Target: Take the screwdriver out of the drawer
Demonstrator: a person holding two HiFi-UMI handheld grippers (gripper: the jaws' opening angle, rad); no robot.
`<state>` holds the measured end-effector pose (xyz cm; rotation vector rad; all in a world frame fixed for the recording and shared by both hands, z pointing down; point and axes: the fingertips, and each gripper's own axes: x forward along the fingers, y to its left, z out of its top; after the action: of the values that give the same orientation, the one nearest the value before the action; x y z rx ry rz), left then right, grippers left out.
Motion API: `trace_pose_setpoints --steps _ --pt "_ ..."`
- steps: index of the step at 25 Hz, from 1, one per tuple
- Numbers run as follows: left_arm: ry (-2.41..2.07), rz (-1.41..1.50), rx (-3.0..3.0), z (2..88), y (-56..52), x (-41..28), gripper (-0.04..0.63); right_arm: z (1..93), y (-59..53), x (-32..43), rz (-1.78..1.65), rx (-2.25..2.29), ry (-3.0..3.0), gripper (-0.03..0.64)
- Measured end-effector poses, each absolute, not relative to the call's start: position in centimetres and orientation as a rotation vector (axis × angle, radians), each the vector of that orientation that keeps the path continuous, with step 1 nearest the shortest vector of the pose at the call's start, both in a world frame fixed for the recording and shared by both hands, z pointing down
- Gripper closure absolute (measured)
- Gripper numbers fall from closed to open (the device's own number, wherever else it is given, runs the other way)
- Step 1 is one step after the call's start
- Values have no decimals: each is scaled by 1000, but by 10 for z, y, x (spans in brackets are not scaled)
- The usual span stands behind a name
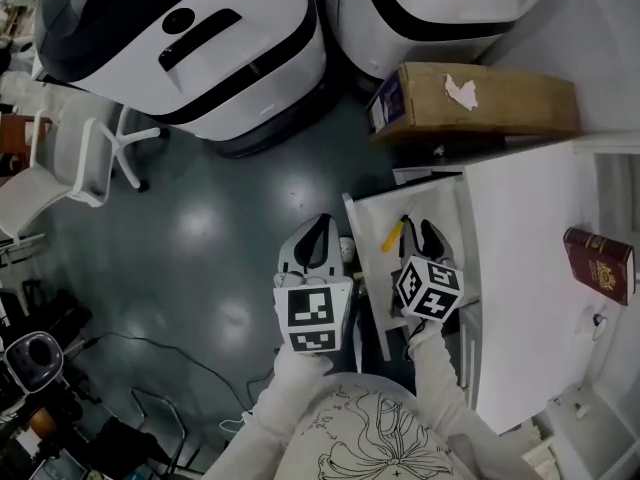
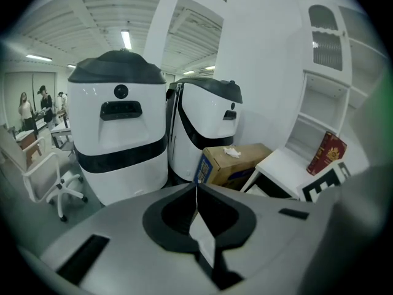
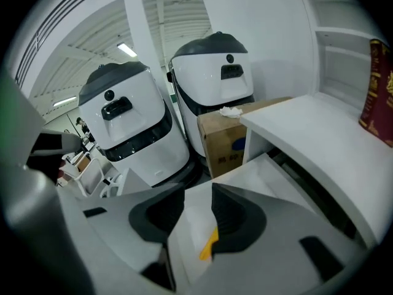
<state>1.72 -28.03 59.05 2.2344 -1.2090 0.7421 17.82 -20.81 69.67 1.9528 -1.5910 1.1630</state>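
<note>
A white drawer stands pulled out from the white desk. In it lies a screwdriver with a yellow handle. My right gripper hangs just above the drawer, its jaws apart and nothing pressed between them. In the right gripper view the yellow handle shows low in the gap of the right gripper, partly hidden by the right jaw. My left gripper is beside the drawer's left edge, over the floor. The left gripper has its tips meeting, with nothing in them.
Two large white and black machines stand on the floor beyond the drawer. A cardboard box sits against the desk's far end. A dark red book lies on the desk. A white chair stands at the left.
</note>
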Motion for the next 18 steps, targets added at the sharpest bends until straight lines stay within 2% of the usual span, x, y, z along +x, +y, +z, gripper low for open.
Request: trace_pose_setpoints --steps 18 --pt "-1146 814 2171 647 -284 20 586 824 -185 182 1405 1868 -1346 479"
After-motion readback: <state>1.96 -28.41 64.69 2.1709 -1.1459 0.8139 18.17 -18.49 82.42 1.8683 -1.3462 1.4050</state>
